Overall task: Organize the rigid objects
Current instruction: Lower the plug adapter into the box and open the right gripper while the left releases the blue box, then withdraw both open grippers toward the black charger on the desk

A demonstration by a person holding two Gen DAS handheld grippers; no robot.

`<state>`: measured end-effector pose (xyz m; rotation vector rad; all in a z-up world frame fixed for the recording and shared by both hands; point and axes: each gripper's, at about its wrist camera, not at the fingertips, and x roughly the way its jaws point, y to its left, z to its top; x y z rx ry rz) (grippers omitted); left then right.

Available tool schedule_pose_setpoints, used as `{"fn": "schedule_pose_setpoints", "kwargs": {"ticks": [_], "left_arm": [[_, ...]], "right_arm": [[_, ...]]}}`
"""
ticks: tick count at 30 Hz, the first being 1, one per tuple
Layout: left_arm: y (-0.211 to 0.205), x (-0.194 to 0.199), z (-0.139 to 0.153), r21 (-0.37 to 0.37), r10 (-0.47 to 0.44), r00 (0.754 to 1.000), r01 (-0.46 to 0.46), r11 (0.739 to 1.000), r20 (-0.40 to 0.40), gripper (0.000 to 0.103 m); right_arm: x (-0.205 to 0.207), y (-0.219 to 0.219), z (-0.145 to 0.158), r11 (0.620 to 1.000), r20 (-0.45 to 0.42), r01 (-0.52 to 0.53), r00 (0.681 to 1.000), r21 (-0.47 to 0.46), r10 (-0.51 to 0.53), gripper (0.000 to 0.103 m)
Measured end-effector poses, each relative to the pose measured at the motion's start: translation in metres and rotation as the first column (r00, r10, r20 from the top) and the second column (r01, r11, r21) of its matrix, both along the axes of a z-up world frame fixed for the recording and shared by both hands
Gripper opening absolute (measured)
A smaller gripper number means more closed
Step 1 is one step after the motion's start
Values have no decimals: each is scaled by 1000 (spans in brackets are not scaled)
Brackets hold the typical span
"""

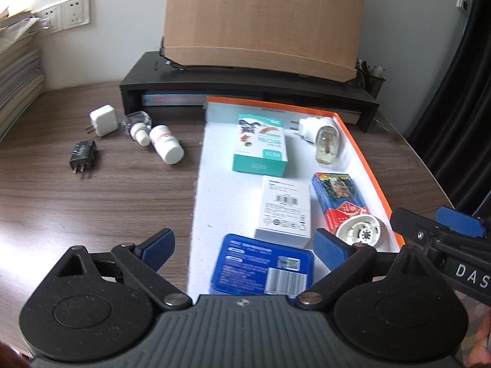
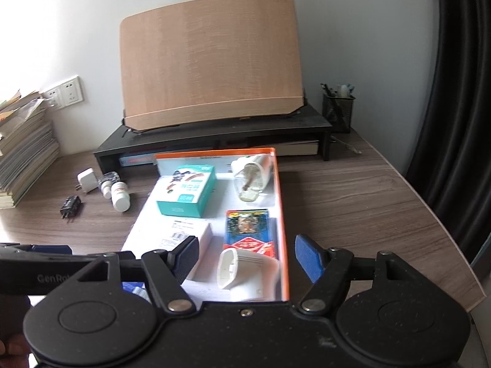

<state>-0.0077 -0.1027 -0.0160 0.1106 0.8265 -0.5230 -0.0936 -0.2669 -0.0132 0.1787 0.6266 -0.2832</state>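
Note:
An orange-rimmed white tray (image 1: 362, 147) (image 2: 284, 214) holds a teal box (image 1: 260, 144) (image 2: 187, 193), a white box (image 1: 284, 211) (image 2: 196, 233), a blue tin (image 1: 264, 266), a blue-red card pack (image 1: 337, 196) (image 2: 248, 230), a plug-in vaporizer (image 1: 319, 135) (image 2: 250, 178) and a white device (image 1: 359, 230) (image 2: 245, 273). On the desk left of the tray lie a white pill bottle (image 1: 165, 144) (image 2: 120, 197), a small clear bottle (image 1: 136, 124) (image 2: 106, 184), a white charger (image 1: 102, 119) (image 2: 86, 180) and a black charger (image 1: 83, 156) (image 2: 70, 207). My left gripper (image 1: 244, 251) is open and empty above the tray's near end. My right gripper (image 2: 245, 257) is open and empty over the white device.
A black monitor riser (image 1: 245, 82) (image 2: 214, 141) with a wooden book stand (image 1: 264, 21) (image 2: 211, 73) stands behind the tray. A stack of papers (image 1: 15, 70) (image 2: 21, 150) sits at the far left. A mesh pen cup (image 2: 337, 110) stands at the right of the riser.

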Motion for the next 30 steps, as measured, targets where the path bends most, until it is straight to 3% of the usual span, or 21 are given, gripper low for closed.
{"fn": "schedule_pose_setpoints", "kwargs": {"ticks": [17,30], "left_arm": [[65,29,16,5,127,991,-128,992,35,99],[120,64,22,-6,149,988,-149,989,42,99]], "right_arm": [[39,59,8,992,2,-125,992,-13,125,83],[70,120,12,989,5,-146,989,-40,146,83]]}}
